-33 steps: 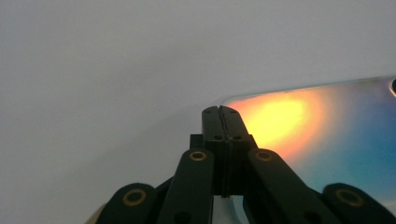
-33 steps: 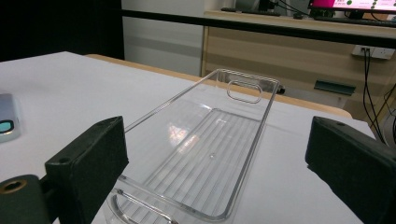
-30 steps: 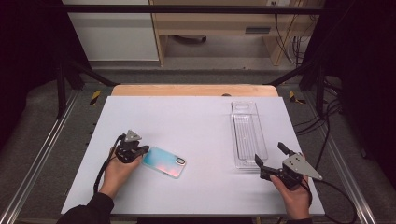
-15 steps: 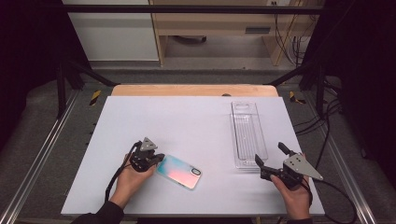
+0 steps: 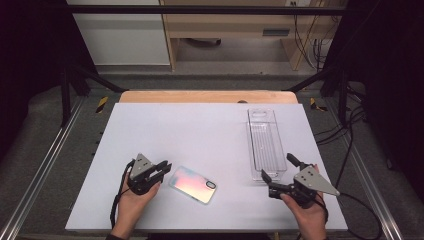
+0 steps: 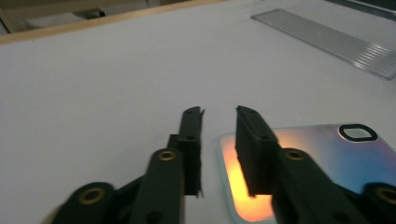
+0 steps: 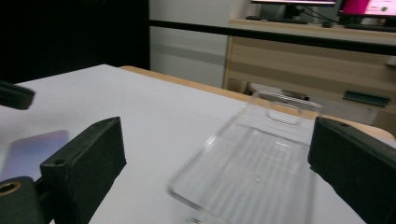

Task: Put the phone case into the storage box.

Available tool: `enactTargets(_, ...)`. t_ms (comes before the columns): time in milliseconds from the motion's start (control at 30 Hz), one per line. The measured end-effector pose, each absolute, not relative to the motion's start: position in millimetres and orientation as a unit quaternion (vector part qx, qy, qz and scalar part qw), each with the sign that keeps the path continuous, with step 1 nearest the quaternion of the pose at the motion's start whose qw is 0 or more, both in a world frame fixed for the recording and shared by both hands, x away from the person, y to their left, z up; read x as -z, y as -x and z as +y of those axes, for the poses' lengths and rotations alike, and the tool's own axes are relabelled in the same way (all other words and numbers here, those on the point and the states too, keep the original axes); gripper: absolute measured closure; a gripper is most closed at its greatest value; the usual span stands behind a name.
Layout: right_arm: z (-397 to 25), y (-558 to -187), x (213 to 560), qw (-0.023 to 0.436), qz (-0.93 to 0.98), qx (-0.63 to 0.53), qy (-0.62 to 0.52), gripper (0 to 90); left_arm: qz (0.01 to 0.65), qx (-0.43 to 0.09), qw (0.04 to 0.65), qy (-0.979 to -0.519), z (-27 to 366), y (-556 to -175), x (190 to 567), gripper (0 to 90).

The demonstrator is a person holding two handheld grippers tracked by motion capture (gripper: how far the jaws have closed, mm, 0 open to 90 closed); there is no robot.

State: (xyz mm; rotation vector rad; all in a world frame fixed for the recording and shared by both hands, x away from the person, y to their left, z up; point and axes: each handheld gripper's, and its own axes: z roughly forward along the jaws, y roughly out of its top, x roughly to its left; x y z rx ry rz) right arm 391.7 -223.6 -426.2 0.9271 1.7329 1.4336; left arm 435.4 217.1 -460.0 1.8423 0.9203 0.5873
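Nearest to me, low in the high view, both hands rest on the white table (image 5: 200, 130). My left gripper (image 5: 161, 171) sits at lower left of centre, my right gripper (image 5: 282, 175) at lower right, well apart from each other.

Just right of the left gripper lies the phone (image 5: 193, 184), flat, back side up, its iridescent panel glowing orange to blue, the camera ring toward the lower right. In the left gripper view the phone (image 6: 308, 163) fills the lower right; the gripper's jaws stand a narrow gap apart with nothing between them. One jaw sits over the phone's near edge, the other over bare table; whether either touches the phone I cannot tell.

My right gripper (image 7: 215, 186) has its jaws spread wide, holding nothing. Between and beyond them lies the clear plastic tray (image 7: 252, 168), empty, its near end just ahead of the jaws.

Farther up the high view the clear plastic tray (image 5: 265, 142) runs lengthwise toward the table's far edge at right of centre. Nothing lies between the phone and the tray. Beyond the table stands a wooden desk (image 5: 240, 30), with cables (image 5: 305, 25) at upper right.
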Motion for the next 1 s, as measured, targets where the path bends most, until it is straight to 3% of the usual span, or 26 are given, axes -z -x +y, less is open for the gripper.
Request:
enactTargets(200, -163, -391, 419, 0.294, 0.732, -0.532, -0.308, 5.0, 0.382, -0.282, 0.492, -0.73, 233, -419, 457, 26.9)
enactTargets(367, -122, -400, 422, 0.251, 0.779, -0.497, -0.288, 5.0, 0.398, -0.282, 0.508, -0.71, 247, -409, 460, 9.4)
enactTargets(600, -94, -416, 433, 0.194, 0.82, -0.45, -0.297, 6.2, 0.408, -0.284, 0.525, -0.691, 260, -410, 460, 4.8)
enactTargets(1000, -71, -426, 454, 0.142, 0.865, -0.391, -0.28, 6.2, 0.406, -0.279, 0.53, -0.691, 261, -412, 461, 4.5)
